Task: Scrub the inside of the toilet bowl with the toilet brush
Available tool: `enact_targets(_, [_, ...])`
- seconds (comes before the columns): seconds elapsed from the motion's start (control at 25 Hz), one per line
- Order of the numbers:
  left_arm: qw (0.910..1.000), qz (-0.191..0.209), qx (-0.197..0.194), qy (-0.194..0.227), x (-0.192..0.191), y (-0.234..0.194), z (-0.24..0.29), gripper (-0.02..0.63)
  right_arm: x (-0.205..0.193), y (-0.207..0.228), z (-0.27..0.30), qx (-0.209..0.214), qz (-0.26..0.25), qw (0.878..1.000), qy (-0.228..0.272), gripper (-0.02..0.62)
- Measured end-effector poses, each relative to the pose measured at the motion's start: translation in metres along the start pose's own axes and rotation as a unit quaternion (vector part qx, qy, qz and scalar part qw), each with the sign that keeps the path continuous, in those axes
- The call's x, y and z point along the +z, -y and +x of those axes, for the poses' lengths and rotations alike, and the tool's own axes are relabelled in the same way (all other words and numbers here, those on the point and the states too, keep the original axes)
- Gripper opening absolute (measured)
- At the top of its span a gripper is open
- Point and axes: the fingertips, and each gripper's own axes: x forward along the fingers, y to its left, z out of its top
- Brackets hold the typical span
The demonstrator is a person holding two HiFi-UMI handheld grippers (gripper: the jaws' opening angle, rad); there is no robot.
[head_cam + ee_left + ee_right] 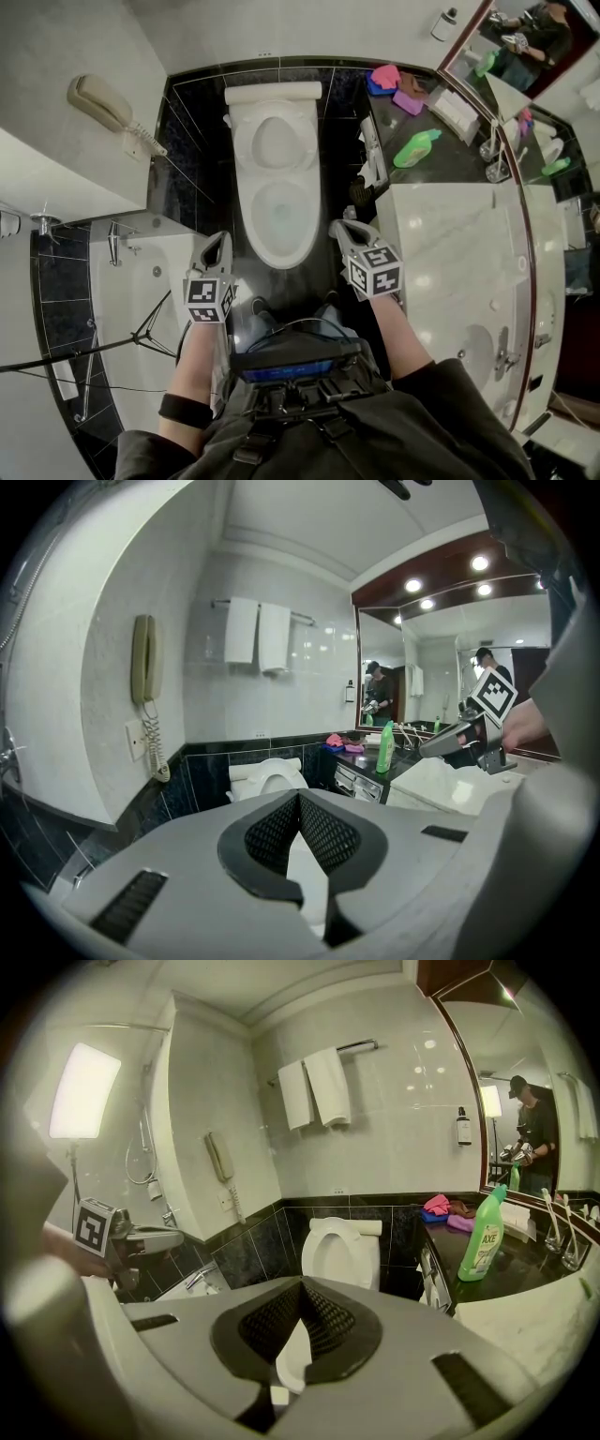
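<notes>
Our grey left gripper (217, 240) and right gripper (342, 229) have fingers clenched empty, so we risk reaching the white ceramic toilet bowl (277, 256) at twelve o'clock without a brush.

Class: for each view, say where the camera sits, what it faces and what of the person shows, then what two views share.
Head view: on the head, looking steeply down at the toilet; shows forearms, left claw, right claw.
Left gripper view: on the left claw, facing toilet and wall phone; shows its shut tips, the right claw.
Right gripper view: on the right claw, facing toilet; shows its shut tips, the left claw.
Shared: both gripper views show towels and green bottle.
</notes>
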Motion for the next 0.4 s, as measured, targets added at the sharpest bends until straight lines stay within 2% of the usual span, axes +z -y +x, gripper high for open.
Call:
enact_targets(0.2, [1.0000,-0.001,0.002,0.000,0.0010,-0.0016,0.0023,-0.006,0.0016,0.0018,0.0007,-0.002,-0.023,1.000,-0.006,0.003])
enact_targets(0.4, [1.0000,-0.004,0.006,0.001,0.0029,-0.0040,0.0026,-0.006,0.0024,0.0022,0.0038,-0.001,-0.025,1.000,-0.007,0.003])
